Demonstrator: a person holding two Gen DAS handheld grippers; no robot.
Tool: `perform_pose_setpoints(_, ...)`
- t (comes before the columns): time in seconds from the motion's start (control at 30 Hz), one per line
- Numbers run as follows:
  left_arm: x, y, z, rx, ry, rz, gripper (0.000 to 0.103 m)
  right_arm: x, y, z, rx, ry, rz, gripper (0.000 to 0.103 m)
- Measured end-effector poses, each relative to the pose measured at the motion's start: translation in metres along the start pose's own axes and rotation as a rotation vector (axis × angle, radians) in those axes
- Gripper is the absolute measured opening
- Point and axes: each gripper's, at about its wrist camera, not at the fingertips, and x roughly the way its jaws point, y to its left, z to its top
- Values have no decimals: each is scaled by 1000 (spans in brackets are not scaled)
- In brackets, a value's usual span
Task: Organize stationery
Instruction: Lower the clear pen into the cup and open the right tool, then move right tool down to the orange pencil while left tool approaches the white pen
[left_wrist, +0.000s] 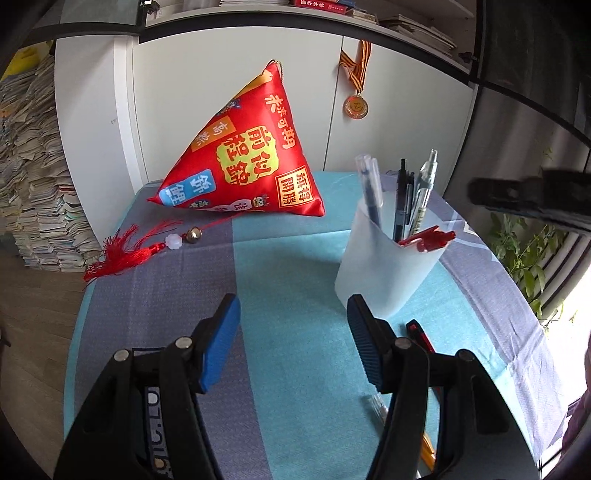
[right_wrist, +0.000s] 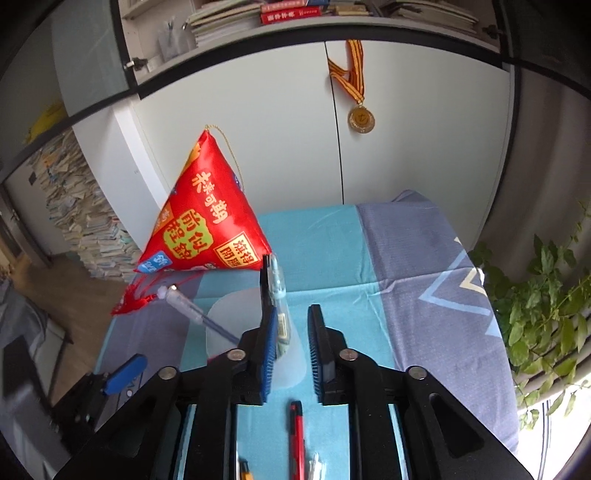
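Note:
A translucent white pen cup (left_wrist: 384, 258) stands on the blue striped cloth and holds several pens (left_wrist: 402, 199), one red. My left gripper (left_wrist: 293, 332) is open and empty, low over the cloth just left of the cup. My right gripper (right_wrist: 291, 343) is open and hovers right above the cup (right_wrist: 255, 332), with the clear pen (right_wrist: 277, 291) beside its left finger. A red pen (right_wrist: 297, 435) lies on the cloth below it, with a clear pen (right_wrist: 314, 463) and a yellow pen (right_wrist: 244, 470) nearby. The red pen (left_wrist: 419, 334) also shows behind my left gripper's right finger.
A red pyramid-shaped cushion (left_wrist: 243, 158) with a red tassel (left_wrist: 125, 251) sits at the back of the table (left_wrist: 295, 258). White cabinet doors with a hanging medal (left_wrist: 356, 105) stand behind. Stacked papers (left_wrist: 33, 184) are at left, a green plant (right_wrist: 546, 295) at right.

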Motion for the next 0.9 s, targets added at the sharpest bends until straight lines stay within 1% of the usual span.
perform_pose_setpoints(0.07,2,-1,-2,11,6,16,59,-9,-3,-12,-12,-1,11,27)
perform_pose_setpoints(0.13,6,-4,-4,27,22,27,59,-10,-4,-31,-55,48,18,27)
perform_pose_setpoints(0.17,10,-4,-6,29,44,29,59,-7,-5,-39,-68,75,19,27)
perform_pose_setpoints(0.23,17,-4,-15,12,126,35,57,1,-7,-60,-89,144,15,27)
perform_pose_setpoints(0.3,14,-6,-27,-16,166,18,57,9,-12,-78,-96,191,9,27)
perform_pose_setpoints(0.37,8,-13,-40,-12,194,-15,57,12,-19,-93,-75,212,15,27)
perform_pose_setpoints(0.5,-10,-32,-54,38,186,-19,58,6,-28,-111,-58,218,19,27)
perform_pose_setpoints(0.57,-15,-41,-59,73,179,-1,58,-3,-26,-115,-84,201,5,27)
perform_pose_setpoints(0.63,-14,-49,-63,109,187,35,58,-13,-23,-118,-116,180,-10,27)
perform_pose_setpoints(0.7,-11,-51,-67,110,209,31,58,-23,-20,-120,-140,161,-17,27)
perform_pose_setpoints(0.8,-7,-50,-69,79,243,-12,58,-31,-19,-122,-144,150,-13,27)
perform_pose_setpoints(0.9,-9,-55,-70,97,239,2,58,-31,-17,-125,-144,157,9,27)
